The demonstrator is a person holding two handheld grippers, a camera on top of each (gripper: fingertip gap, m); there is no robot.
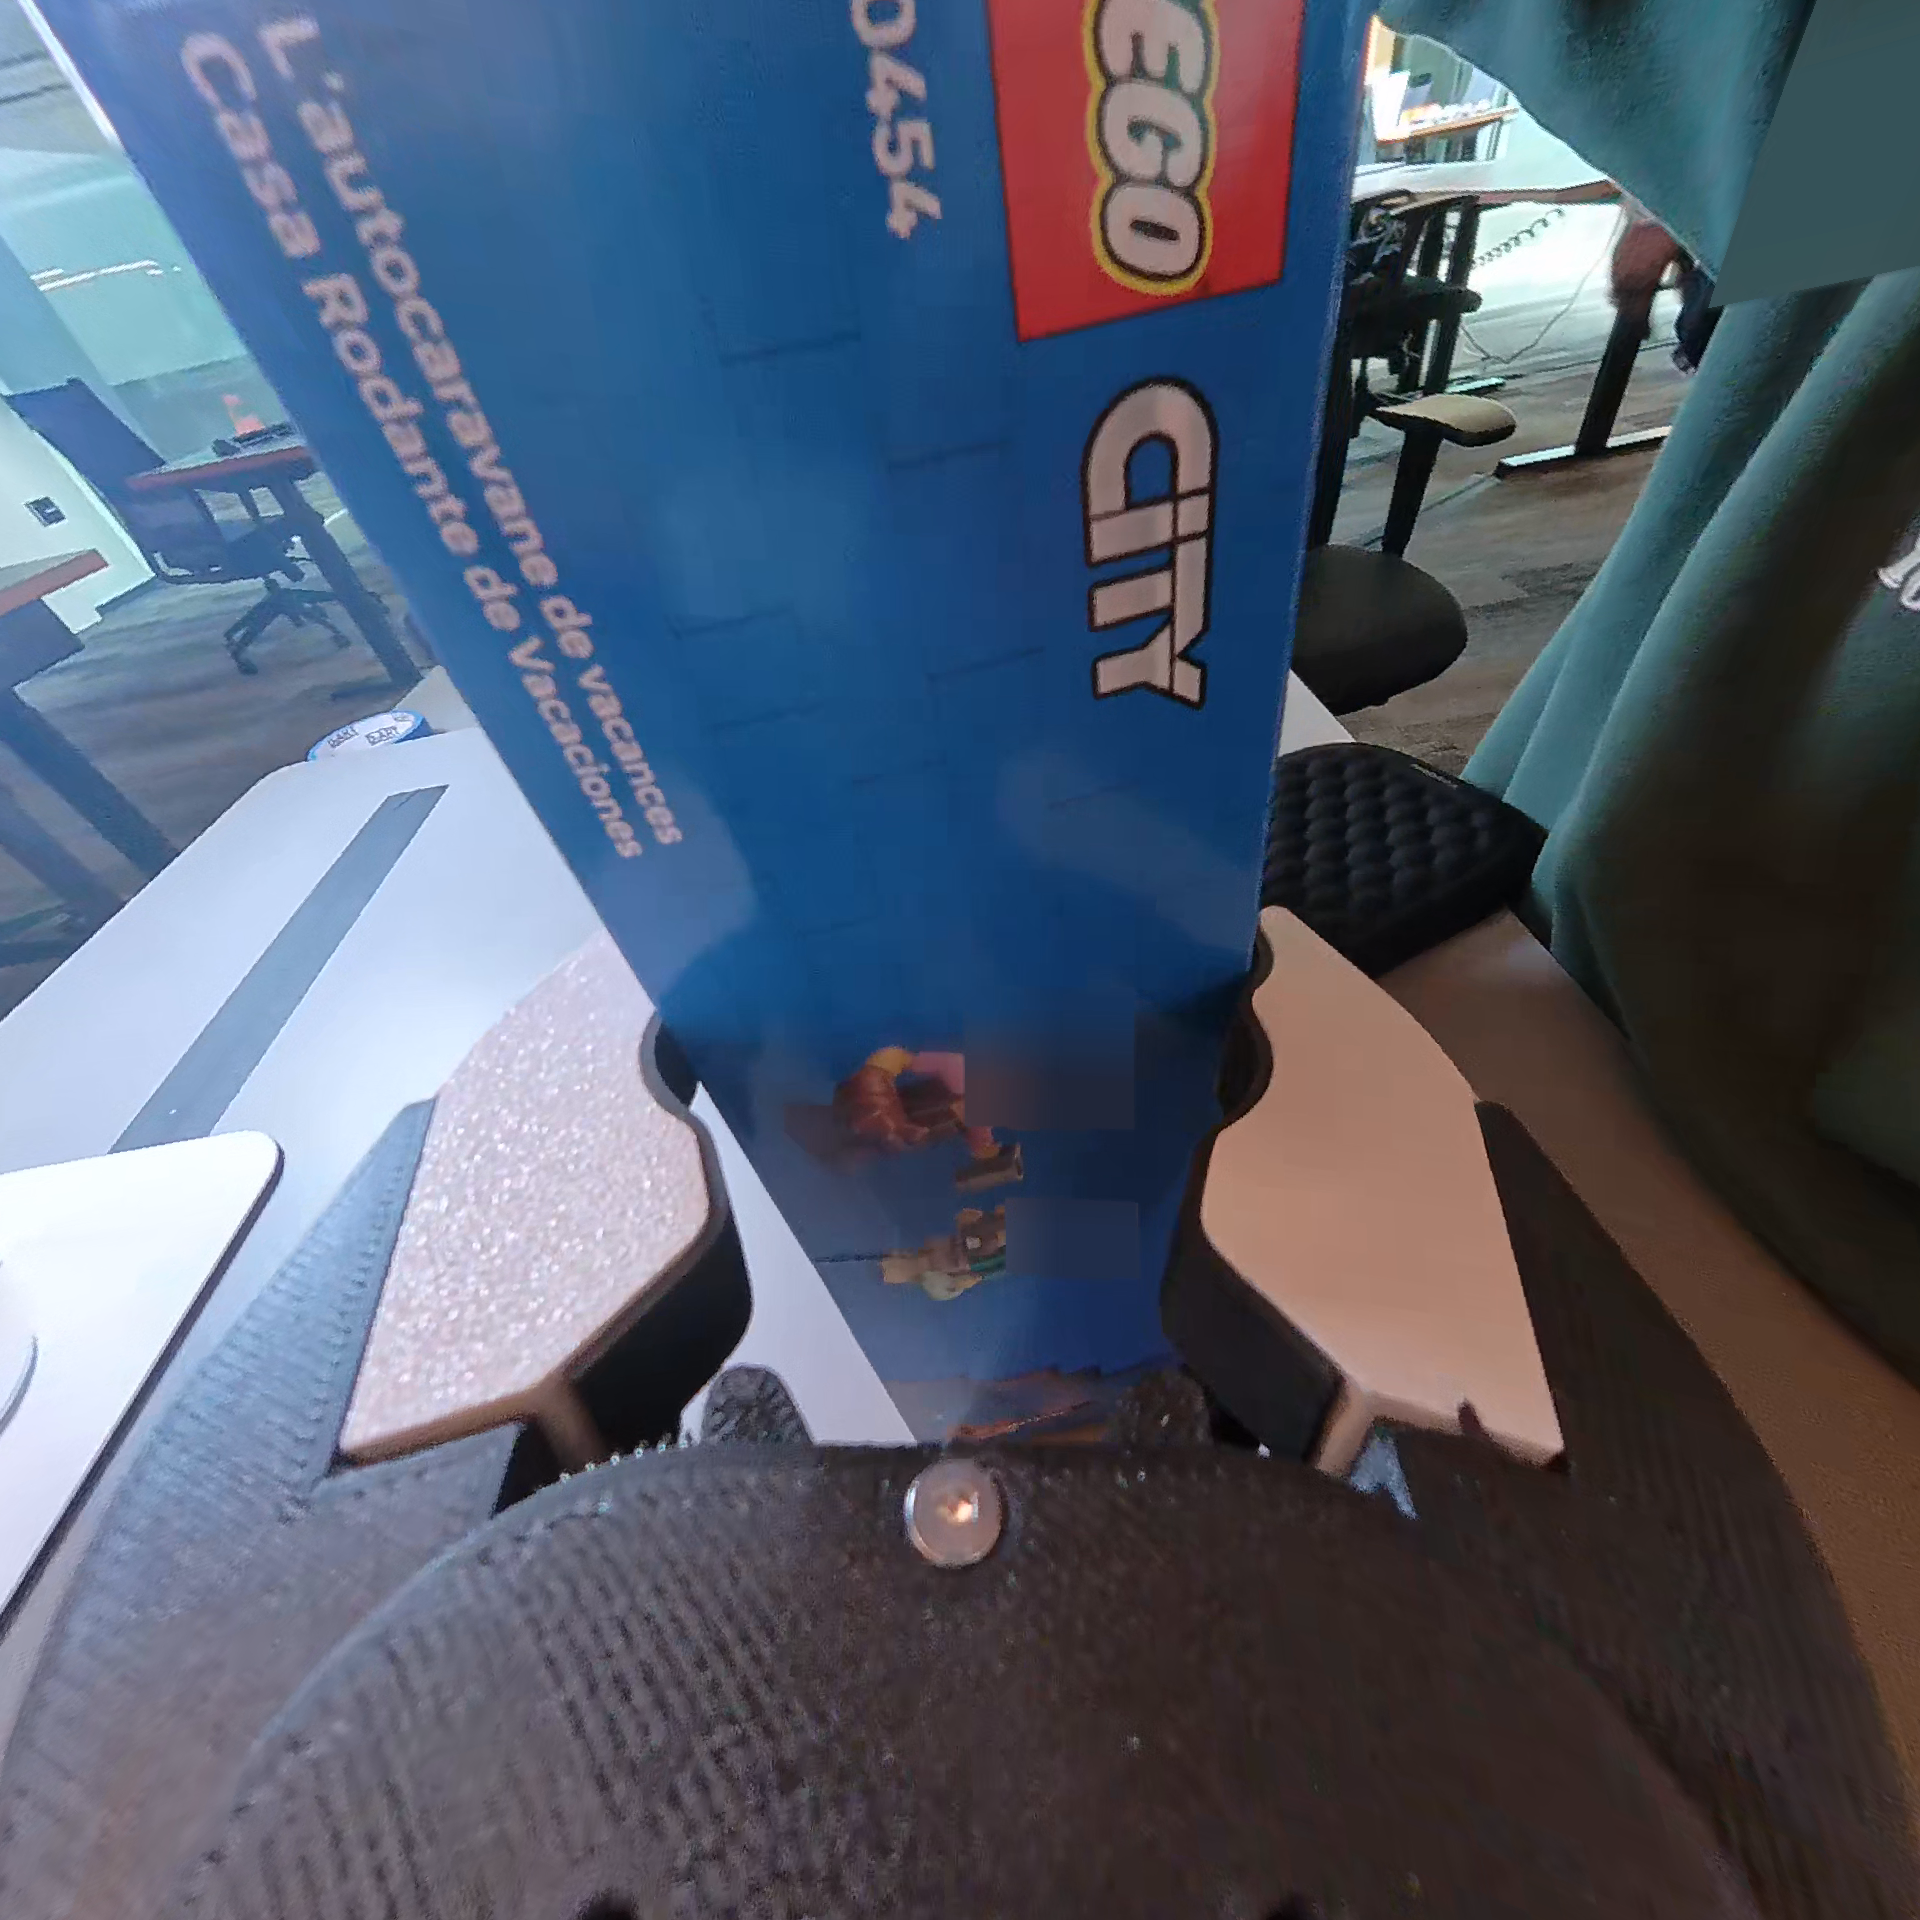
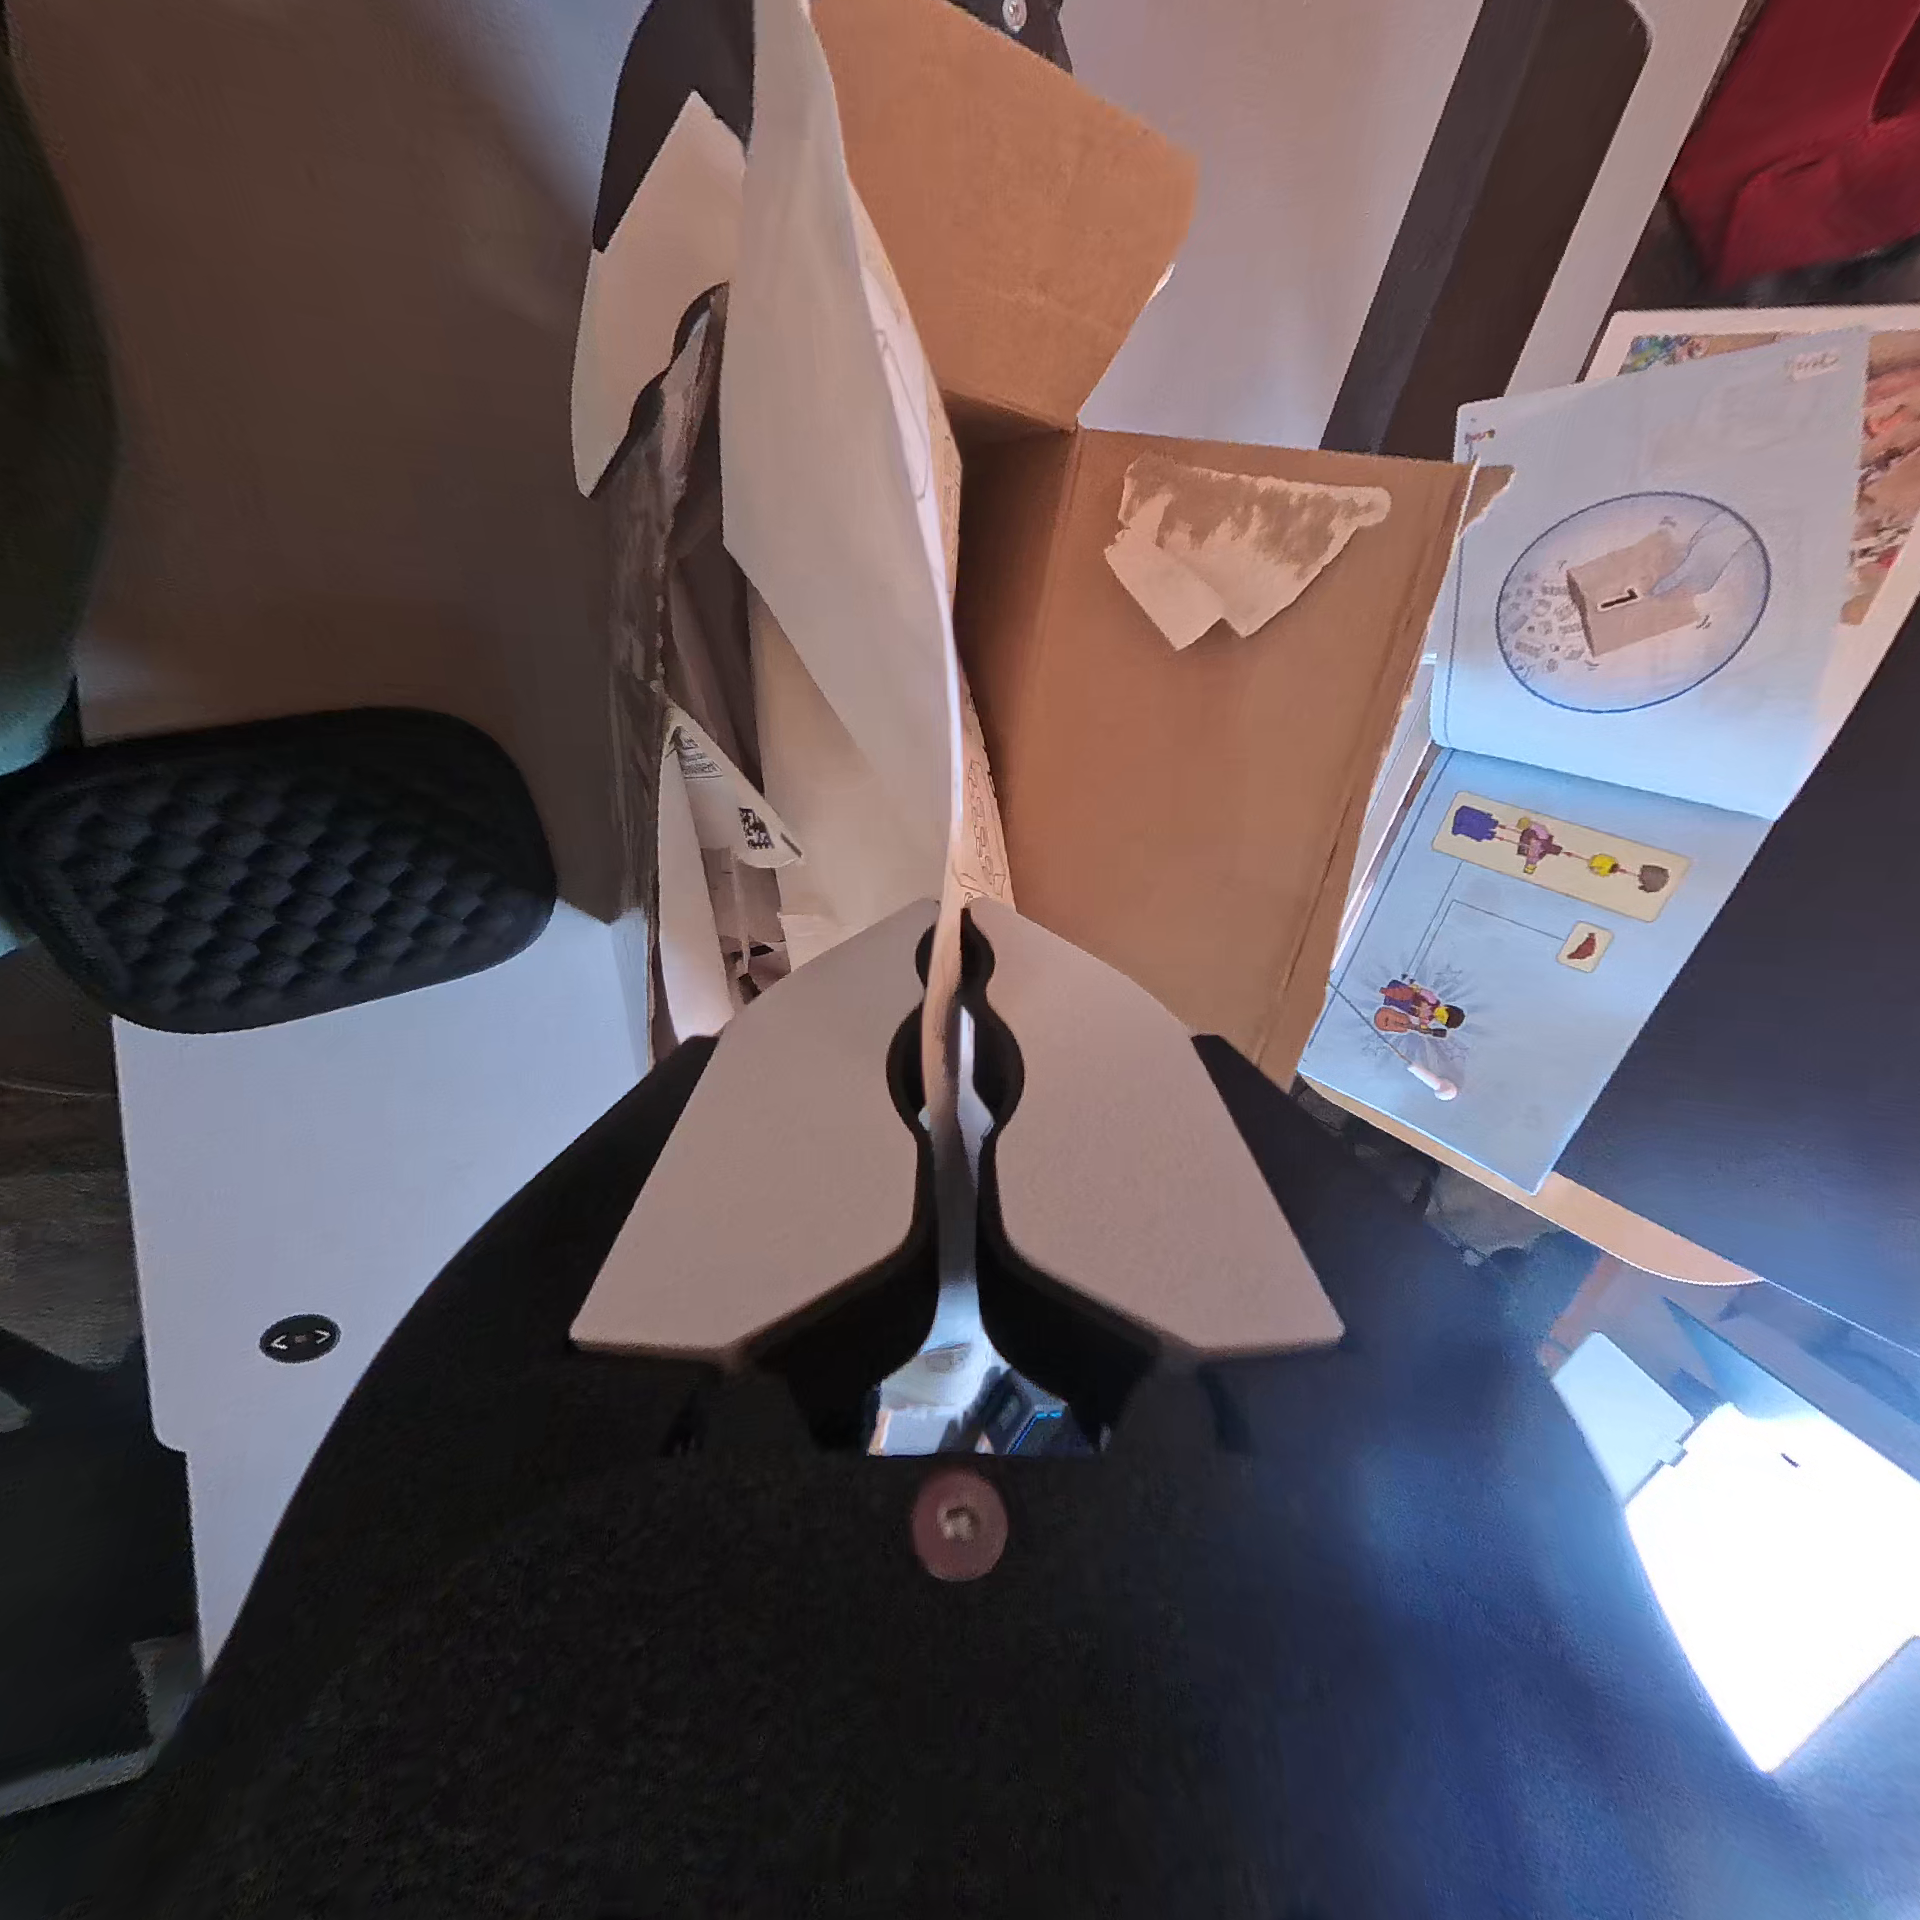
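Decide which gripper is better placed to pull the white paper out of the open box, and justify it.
Right, probably. The right gripper has its jaws closed on the white paper beside the brown box interior. The left gripper is occupied, clamping the blue box.

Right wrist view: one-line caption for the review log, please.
Right hand-held gripper pinching a thin white paper bag at the open brown cardboard box, an open illustrated instruction booklet alongside.

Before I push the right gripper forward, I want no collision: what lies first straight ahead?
The right gripper, shut on a white paper bag, points into the open brown cardboard box; its inner wall probably comes first, though depth is unclear.
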